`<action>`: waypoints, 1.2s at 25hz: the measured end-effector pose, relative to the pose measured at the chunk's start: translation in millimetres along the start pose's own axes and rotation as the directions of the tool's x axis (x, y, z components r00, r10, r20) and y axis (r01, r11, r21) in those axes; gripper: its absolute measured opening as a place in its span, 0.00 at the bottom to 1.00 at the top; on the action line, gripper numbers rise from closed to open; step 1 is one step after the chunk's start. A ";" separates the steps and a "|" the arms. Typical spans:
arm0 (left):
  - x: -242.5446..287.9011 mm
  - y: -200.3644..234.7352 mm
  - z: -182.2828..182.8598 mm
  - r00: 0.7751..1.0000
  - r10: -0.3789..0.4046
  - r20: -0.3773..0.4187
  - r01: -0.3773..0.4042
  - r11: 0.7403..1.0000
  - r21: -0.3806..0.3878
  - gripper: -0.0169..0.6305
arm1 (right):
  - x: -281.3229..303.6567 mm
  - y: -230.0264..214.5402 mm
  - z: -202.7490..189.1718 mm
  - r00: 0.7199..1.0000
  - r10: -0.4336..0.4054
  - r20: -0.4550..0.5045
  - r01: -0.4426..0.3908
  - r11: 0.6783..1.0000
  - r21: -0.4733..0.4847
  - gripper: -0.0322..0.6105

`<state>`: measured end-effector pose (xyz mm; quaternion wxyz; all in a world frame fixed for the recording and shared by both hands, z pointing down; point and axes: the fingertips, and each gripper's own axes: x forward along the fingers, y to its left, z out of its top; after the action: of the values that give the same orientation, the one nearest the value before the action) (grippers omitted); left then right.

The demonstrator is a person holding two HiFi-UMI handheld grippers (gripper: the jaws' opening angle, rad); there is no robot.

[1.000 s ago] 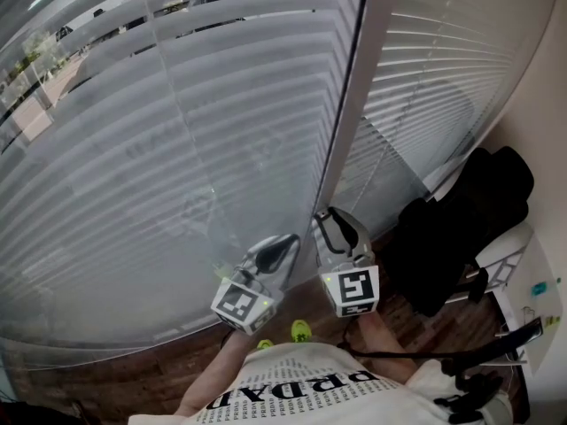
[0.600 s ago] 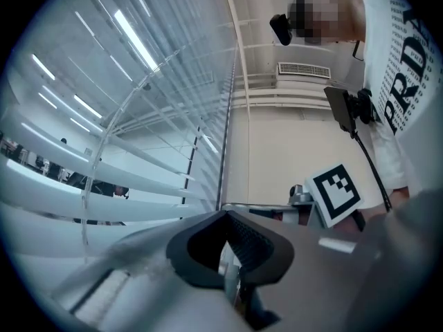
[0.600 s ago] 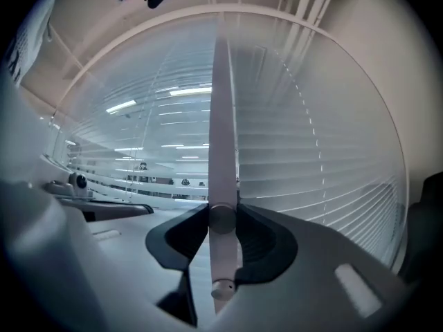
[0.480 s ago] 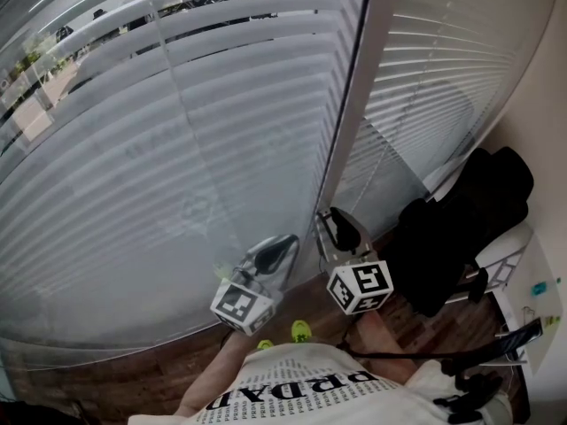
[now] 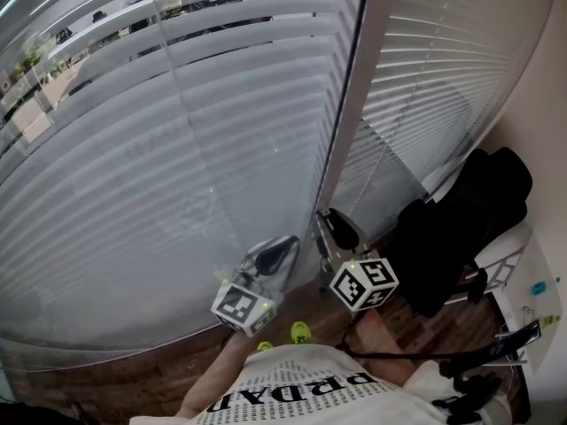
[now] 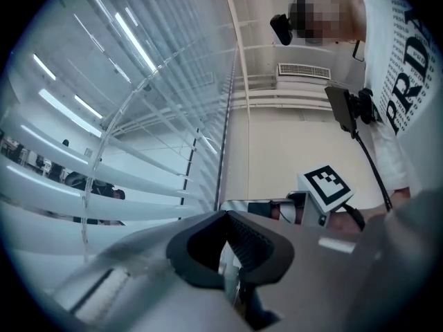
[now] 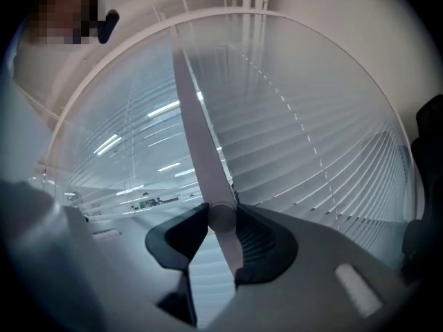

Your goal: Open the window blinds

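1. Upper slats of the window blinds [image 5: 177, 140] gap slightly wider than a second ago. Lower slats look flat shut. The blinds fill the left and centre of the head view, straight ahead of both grippers.
2. Window frame post [image 5: 354, 122] splits them from a second blind on the right. Both grippers sit near its foot.
3. Right gripper [image 5: 330, 224] has rolled about its own axis since then, and its marker cube shows a different face. Position is roughly unchanged.
4. Its jaws pinch the tilt wand [image 7: 199, 144], with the rod seated between both pads.
5. Left gripper [image 5: 291, 239] sits idle just beside it, jaws all but pressed together, nothing between them.
6. My read of the step: twisting the wand to tilt the slats, partway done. Next: hold the pinch and keep rolling the same way. Probably re-grip once the wrist runs out, then check that the lower slats follow.
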<state>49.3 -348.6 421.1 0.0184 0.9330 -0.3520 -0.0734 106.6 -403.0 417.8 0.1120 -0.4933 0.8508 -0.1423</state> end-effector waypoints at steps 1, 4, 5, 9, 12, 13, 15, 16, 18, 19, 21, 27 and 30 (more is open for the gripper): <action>-0.3 0.1 0.1 1.000 -0.001 -0.003 0.001 1.000 0.005 0.01 | 0.1 0.8 1.1 1.000 0.003 0.001 -0.003 1.000 -0.014 0.26; -2.5 0.7 -0.3 1.000 -0.004 -0.003 0.004 1.000 0.026 0.01 | -0.6 4.2 2.5 1.000 0.006 -0.008 -0.007 0.994 -0.113 0.26; -2.8 -0.3 4.5 1.000 0.002 0.008 -0.003 1.000 0.012 0.01 | -1.6 5.9 3.7 1.000 0.007 -0.016 -0.009 0.987 -0.161 0.26; -7.1 1.4 2.7 1.000 0.011 -0.007 -0.011 1.000 0.011 0.01 | -4.3 10.8 6.8 0.998 -0.009 -0.064 -0.017 0.918 -0.396 0.31; -8.1 -1.4 5.6 1.000 0.007 -0.009 -0.007 1.000 0.008 0.01 | -5.1 19.0 0.3 0.992 -0.023 -0.122 -0.049 0.829 -0.558 0.31; -8.1 -2.5 6.5 1.000 0.006 -0.006 -0.006 1.000 0.003 0.01 | -5.5 21.4 -1.3 0.991 -0.028 -0.132 -0.056 0.801 -0.595 0.32; -7.9 -3.0 6.4 1.000 0.001 -0.002 -0.001 1.000 0.007 0.01 | -5.4 25.3 -2.3 0.989 -0.047 -0.143 -0.059 0.750 -0.658 0.32; -7.7 -2.7 6.4 1.000 -0.001 -0.002 0.001 1.000 0.011 0.01 | -5.1 26.8 -2.6 0.987 -0.059 -0.147 -0.060 0.717 -0.695 0.32; -7.2 -1.2 4.7 1.000 -0.007 0.004 0.007 1.000 0.019 0.01 | -3.1 27.9 -5.1 0.987 -0.077 -0.138 -0.055 0.651 -0.757 0.32; -6.8 -0.1 1.2 1.000 -0.012 0.007 0.012 1.000 0.022 0.01 | -1.5 26.9 -7.3 0.989 -0.081 -0.125 -0.047 0.626 -0.778 0.32; -5.2 1.2 -5.6 1.000 -0.015 0.008 0.015 1.000 0.015 0.01 | 0.8 24.0 -9.9 0.991 -0.083 -0.102 -0.033 0.592 -0.805 0.31; 2.8 -1.8 7.8 1.000 -0.001 0.015 0.001 1.000 -0.023 0.01 | 1.1 23.6 -5.6 0.992 -0.099 -0.084 -0.021 0.519 -0.854 0.31; 2.4 -0.9 7.7 1.000 -0.005 0.015 0.005 1.000 -0.015 0.01 | 2.0 25.8 -6.3 0.991 -0.109 -0.075 -0.012 0.489 -0.872 0.30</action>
<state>50.5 -349.4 413.2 0.0227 0.9331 -0.3491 -0.0832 82.7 -391.6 414.5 -0.2075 -0.4964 0.7971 0.2741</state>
